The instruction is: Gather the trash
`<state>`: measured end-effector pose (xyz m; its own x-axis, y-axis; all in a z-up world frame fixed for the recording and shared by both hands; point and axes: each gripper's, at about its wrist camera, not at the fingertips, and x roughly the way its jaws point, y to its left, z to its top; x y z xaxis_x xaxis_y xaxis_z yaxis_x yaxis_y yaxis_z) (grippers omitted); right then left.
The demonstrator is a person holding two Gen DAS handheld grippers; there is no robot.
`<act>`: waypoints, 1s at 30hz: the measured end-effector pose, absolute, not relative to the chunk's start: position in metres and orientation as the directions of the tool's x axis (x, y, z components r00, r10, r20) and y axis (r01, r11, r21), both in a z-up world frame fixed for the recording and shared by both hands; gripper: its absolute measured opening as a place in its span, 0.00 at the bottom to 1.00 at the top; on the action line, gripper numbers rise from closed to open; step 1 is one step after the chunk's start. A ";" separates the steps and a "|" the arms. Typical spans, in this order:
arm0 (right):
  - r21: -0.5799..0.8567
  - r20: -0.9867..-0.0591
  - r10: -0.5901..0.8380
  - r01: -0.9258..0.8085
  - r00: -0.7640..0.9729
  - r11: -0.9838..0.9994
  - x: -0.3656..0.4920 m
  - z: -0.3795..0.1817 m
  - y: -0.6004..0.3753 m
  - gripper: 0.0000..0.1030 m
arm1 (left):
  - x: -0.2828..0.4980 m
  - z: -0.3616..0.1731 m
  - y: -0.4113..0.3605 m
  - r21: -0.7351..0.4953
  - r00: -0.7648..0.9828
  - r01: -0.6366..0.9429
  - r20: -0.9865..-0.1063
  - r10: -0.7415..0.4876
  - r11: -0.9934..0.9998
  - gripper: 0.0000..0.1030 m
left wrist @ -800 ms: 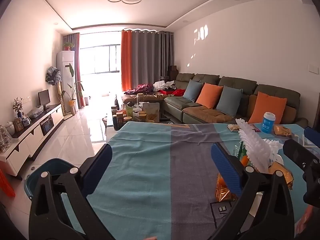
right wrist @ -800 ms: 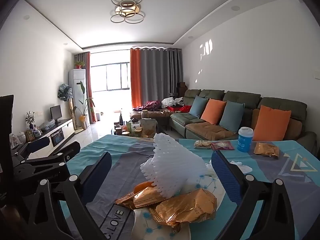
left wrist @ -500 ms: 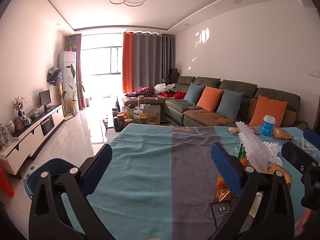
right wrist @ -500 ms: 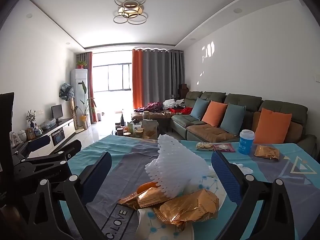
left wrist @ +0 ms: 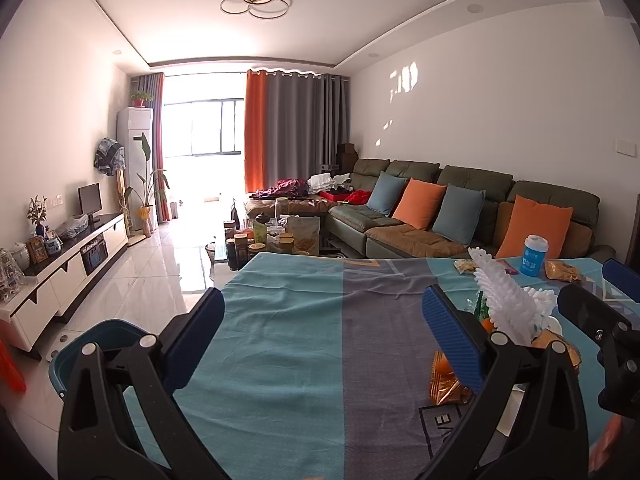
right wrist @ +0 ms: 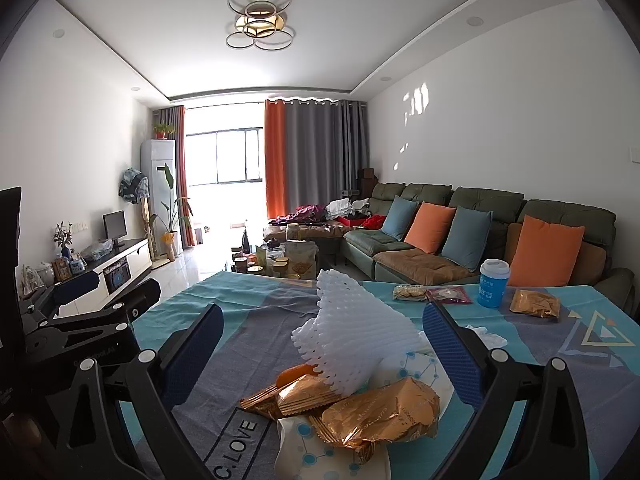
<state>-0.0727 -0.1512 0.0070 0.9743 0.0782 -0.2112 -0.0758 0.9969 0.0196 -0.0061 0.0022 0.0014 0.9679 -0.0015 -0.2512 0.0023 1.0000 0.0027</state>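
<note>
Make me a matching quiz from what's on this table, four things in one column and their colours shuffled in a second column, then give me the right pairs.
Things:
1. foam fruit net
2. lidded cup
3. crumpled snack wrapper
4. small packet beside the cup

Colours:
A. gold
B. dark red
C. white
D. blue with a white lid

Pairs: 1-C, 2-D, 3-A, 4-B
</note>
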 end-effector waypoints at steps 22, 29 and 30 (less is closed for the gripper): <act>0.034 -0.205 0.071 -0.065 0.976 0.997 -0.072 0.004 -0.158 0.94 | -0.008 0.002 0.000 0.002 0.970 0.005 -0.242 -0.004 1.000 0.95; 0.032 -0.203 0.073 -0.068 0.976 0.997 -0.071 0.004 -0.157 0.94 | -0.009 0.003 -0.001 0.000 0.971 0.001 -0.240 -0.001 1.000 0.95; 0.032 -0.203 0.074 -0.069 0.976 0.997 -0.071 0.004 -0.157 0.94 | -0.009 0.003 0.000 -0.001 0.971 0.002 -0.239 -0.002 1.000 0.95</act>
<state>-0.0712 -0.1569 0.0045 0.9764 0.0740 -0.2030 -0.0689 0.9971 0.0323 -0.0094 -0.0002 0.0034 0.9711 -0.0017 -0.2385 0.0015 1.0000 -0.0008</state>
